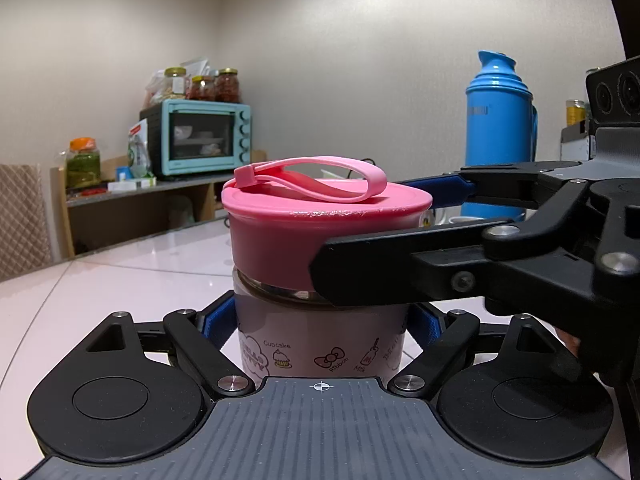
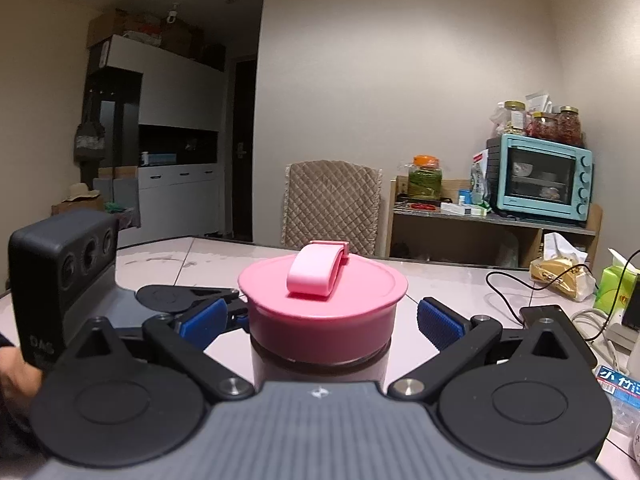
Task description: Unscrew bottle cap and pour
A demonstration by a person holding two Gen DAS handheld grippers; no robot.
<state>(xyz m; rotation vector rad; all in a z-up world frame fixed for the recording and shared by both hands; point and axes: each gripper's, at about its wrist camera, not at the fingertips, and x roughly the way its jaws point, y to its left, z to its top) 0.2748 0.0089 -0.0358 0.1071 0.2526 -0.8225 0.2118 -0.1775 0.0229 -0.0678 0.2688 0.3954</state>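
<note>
Holding the bottle (image 1: 320,340) tight in my left fingers (image 1: 216,322), it stands on the desk (image 1: 120,280). My right fingers (image 2: 438,322) are apart beside its pink cap (image 2: 322,300), not touching.

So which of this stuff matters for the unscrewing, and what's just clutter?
In play: pink cap, bottle, left gripper shut on bottle, right gripper open around cap.

Lying about: blue flask, toaster oven, jars, cable, chair.
</note>
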